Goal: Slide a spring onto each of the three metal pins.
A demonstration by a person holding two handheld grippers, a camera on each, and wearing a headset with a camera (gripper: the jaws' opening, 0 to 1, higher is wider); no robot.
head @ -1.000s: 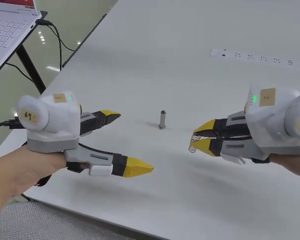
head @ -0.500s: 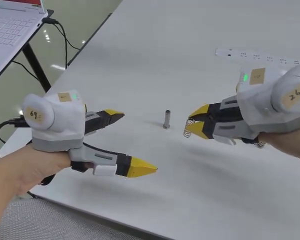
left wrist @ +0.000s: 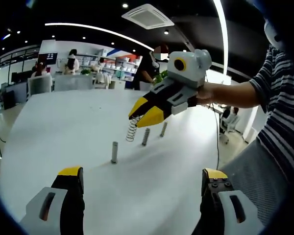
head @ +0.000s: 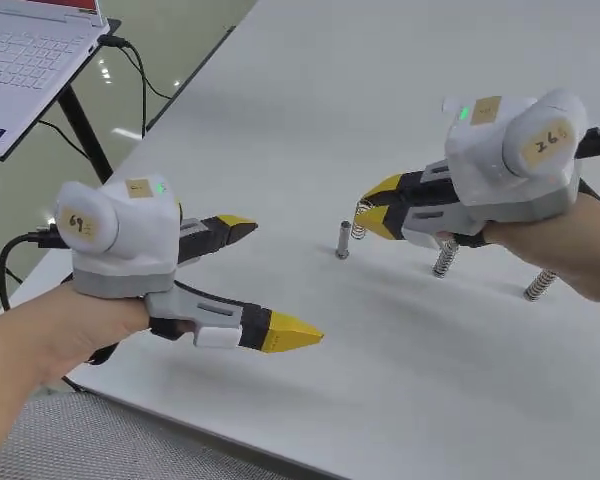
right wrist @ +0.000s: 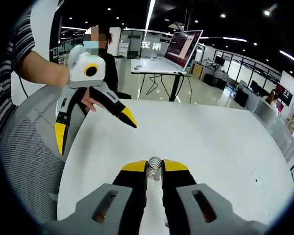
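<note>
A bare metal pin (head: 342, 240) stands upright on the white table (head: 310, 90). Just right of its top hangs a spring (head: 360, 216), held in my shut right gripper (head: 372, 214). Right of that gripper, two more pins carry springs (head: 445, 258) (head: 540, 285). My left gripper (head: 270, 280) hovers open and holding nothing at the near left, apart from the pin. In the left gripper view, the pin (left wrist: 114, 152) stands ahead of that gripper (left wrist: 142, 172), with the held spring (left wrist: 132, 129) above right of it. The right gripper view has the spring (right wrist: 154, 168) pinched between the yellow tips (right wrist: 154, 165).
A laptop (head: 20, 60) sits on a stand past the table's left edge, with cables (head: 145, 90) hanging beside it. The near table edge (head: 180, 415) runs under my left hand. A grey mesh chair (right wrist: 24, 161) and distant people show in the gripper views.
My right gripper has lifted the spring off the table and carried it left, up to the bare pin's top. The left gripper has stayed open in place. The camera has shifted.
</note>
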